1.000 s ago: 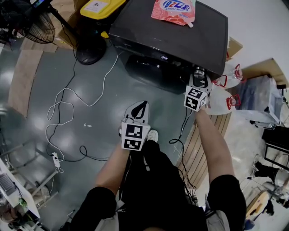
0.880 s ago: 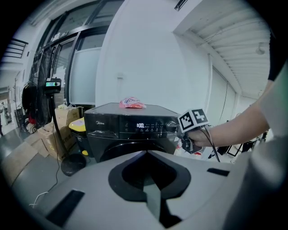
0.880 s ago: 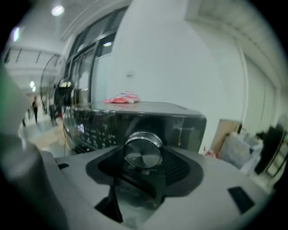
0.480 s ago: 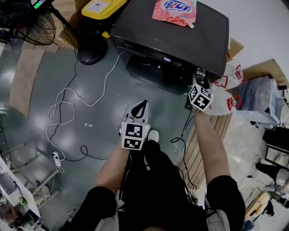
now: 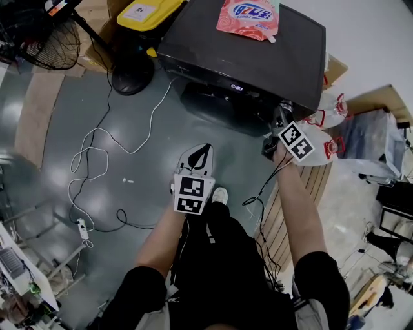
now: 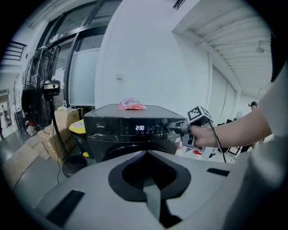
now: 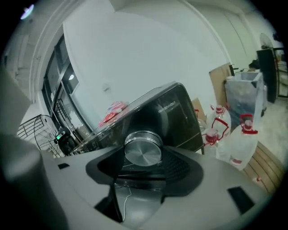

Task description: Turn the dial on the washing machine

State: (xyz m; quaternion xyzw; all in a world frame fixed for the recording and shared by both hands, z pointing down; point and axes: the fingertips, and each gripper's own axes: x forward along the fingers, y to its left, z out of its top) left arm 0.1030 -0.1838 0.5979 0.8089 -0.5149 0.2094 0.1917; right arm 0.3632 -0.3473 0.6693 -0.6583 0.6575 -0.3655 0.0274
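Note:
The black washing machine [image 5: 245, 48] stands ahead, its lit display [image 6: 140, 128] on the front panel. The silver dial [image 7: 143, 148] is at the panel's right end. My right gripper [image 5: 281, 115] is shut on the dial, one jaw on each side of it, and its marker cube [image 5: 297, 142] is tilted. In the left gripper view the right gripper [image 6: 183, 127] shows at the panel with a hand behind it. My left gripper [image 5: 204, 149] hangs shut and holding nothing over the floor, short of the machine's door.
A pink detergent pouch [image 5: 248, 16] lies on the machine's top. Plastic bottles with red caps [image 7: 240, 139] stand right of it. A fan [image 5: 48, 38] with its round base [image 5: 131, 80], a yellow-lidded box [image 5: 145, 11] and a white cable [image 5: 90, 155] are to the left.
The right gripper has rolled clockwise on the dial, its marker cube tipping over to the right. The left gripper has stayed put.

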